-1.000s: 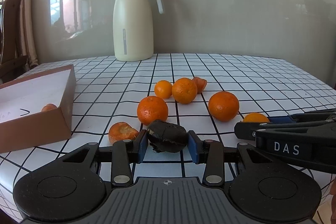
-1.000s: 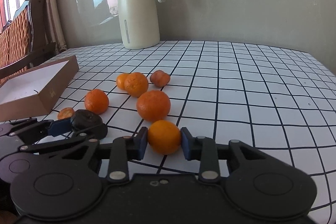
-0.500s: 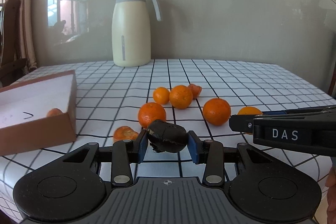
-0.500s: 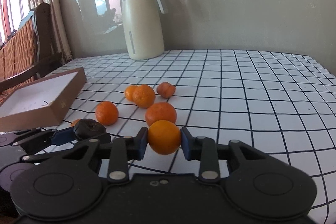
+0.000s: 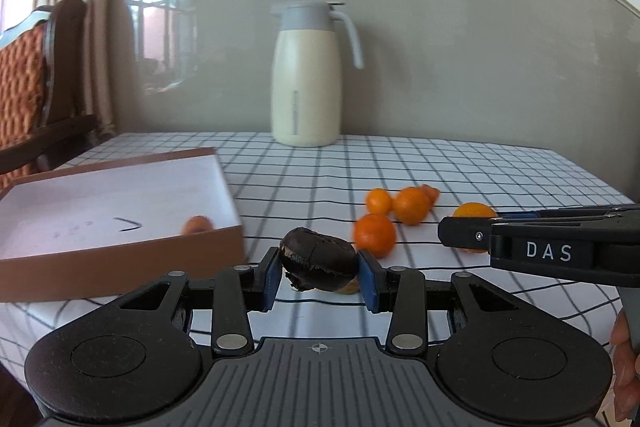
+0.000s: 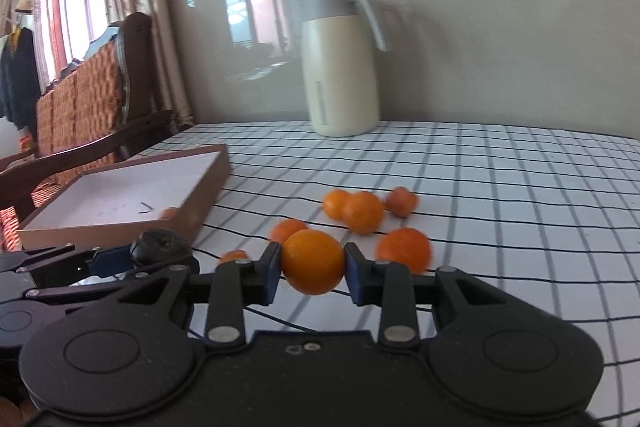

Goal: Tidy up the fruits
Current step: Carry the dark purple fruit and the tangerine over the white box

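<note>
My left gripper (image 5: 319,273) is shut on a dark, blackened fruit (image 5: 318,259) and holds it above the table, just right of the brown box (image 5: 120,263). The box has a white inside and one small orange fruit (image 5: 196,225) in it. My right gripper (image 6: 312,269) is shut on an orange (image 6: 313,262) and holds it above the table. Several oranges (image 6: 362,212) lie loose on the checked tablecloth (image 6: 500,195) beyond both grippers. The left gripper with the dark fruit (image 6: 160,247) shows at the left of the right wrist view.
A cream thermos jug (image 5: 306,75) stands at the back of the table by the wall. A wooden chair with woven back (image 6: 92,107) stands left of the table. The table's right edge (image 5: 592,179) is near.
Both grippers have risen off the table with their fruit and swung left, so the box now sits closer ahead. The loose oranges have stayed where they were.
</note>
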Available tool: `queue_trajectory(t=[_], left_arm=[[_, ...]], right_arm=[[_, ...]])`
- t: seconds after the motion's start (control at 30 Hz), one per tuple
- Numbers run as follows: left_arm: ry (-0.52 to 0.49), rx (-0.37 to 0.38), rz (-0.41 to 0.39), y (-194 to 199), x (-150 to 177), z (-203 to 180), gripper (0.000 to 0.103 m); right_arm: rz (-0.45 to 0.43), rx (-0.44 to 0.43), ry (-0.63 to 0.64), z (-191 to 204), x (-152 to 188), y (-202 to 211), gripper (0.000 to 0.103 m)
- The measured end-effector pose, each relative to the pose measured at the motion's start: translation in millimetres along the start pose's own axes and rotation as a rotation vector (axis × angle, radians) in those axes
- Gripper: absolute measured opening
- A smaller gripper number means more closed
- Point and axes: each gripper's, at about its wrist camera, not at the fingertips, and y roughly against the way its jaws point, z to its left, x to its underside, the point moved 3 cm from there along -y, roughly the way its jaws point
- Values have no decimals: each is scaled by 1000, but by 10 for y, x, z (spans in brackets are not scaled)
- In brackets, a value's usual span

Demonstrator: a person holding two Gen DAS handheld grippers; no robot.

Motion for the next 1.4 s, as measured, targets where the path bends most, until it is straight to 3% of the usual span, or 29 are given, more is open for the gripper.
queue_trajectory(t=[0.53, 1.4], left_arm=[[68, -102, -19, 102, 6, 566, 41], [176, -252, -60, 272, 72, 1312, 41]], right_arm=[[8, -131, 54, 607, -56, -303, 25], [-48, -237, 93, 1204, -164, -549, 25]])
